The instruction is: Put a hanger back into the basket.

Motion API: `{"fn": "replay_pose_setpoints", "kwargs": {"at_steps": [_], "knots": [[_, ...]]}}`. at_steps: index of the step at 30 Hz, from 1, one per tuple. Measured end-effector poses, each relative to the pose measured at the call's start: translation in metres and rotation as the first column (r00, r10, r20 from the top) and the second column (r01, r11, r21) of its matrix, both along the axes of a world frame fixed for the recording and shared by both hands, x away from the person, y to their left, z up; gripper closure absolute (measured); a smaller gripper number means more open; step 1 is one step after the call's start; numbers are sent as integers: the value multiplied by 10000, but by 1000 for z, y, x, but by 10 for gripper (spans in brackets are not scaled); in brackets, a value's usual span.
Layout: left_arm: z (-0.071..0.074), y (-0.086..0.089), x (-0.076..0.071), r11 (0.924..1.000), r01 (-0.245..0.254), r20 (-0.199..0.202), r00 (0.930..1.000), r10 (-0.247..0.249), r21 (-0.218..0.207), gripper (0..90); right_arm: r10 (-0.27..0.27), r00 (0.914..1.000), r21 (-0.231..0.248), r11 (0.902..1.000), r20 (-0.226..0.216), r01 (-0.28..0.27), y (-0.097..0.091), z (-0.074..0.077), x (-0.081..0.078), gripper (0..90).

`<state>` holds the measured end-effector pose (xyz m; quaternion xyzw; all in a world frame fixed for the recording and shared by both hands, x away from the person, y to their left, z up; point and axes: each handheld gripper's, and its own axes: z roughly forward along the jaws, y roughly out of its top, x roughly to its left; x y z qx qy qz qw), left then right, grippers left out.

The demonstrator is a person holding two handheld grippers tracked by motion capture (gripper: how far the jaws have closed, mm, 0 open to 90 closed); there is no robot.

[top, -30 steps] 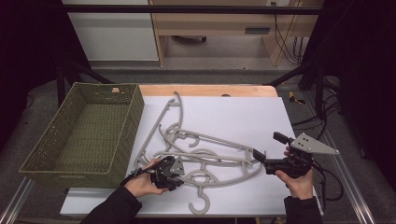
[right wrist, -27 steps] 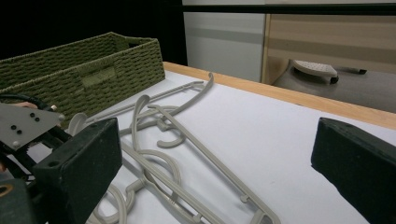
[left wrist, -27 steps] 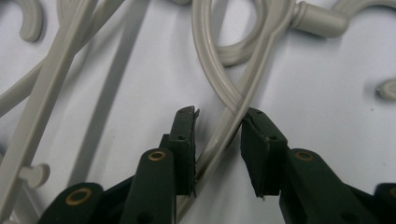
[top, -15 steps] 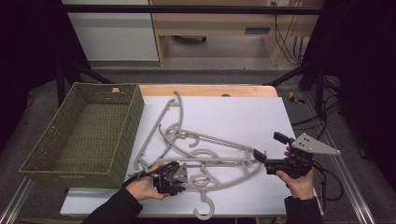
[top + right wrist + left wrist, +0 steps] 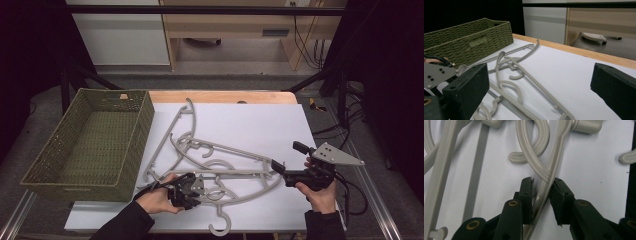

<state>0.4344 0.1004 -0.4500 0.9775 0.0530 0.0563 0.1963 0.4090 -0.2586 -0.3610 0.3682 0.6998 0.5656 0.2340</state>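
1. Left tool [image 5: 192, 187] low over the white worktop [image 5: 260, 125]; jaws just closing, now clamped on a grey hanger [image 5: 544, 192] bar.
2. Hangers [image 5: 215, 160] tangled mid-worktop, just right of the basket [image 5: 90, 145].
3. Right tool [image 5: 277, 167] at the pile's right end, jaws apart, holding nothing.

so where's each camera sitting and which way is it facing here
High view: above the person's table edge, looking forward and down on hangers and basket; both forearms, left gripper, right gripper.
Left gripper view: on that gripper, looking down; jaws closing around a hanger bar.
Right gripper view: low, facing across the table toward the basket; wide jaws.
Shared: the high and right gripper views share hangers and basket.
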Motion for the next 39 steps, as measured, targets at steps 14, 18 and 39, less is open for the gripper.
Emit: {"fn": "replay_pose_setpoints", "kwargs": {"at_steps": [14,18,39], "knots": [[2,-9,-16,9937,1109,-12,9938,-1109,144,811,24,10000,12,10000,-26,-24,-2,0,-1,23],[3,-5,-20,9957,680,-370,9968,-704,-629,812,-39,10000,15,10000,10,39,-3,1,-1,22],[37,12,-19,9703,-747,-294,9971,698,-2299,812,-97,9999,175,9998,124,94,-8,4,-4,22]]}}
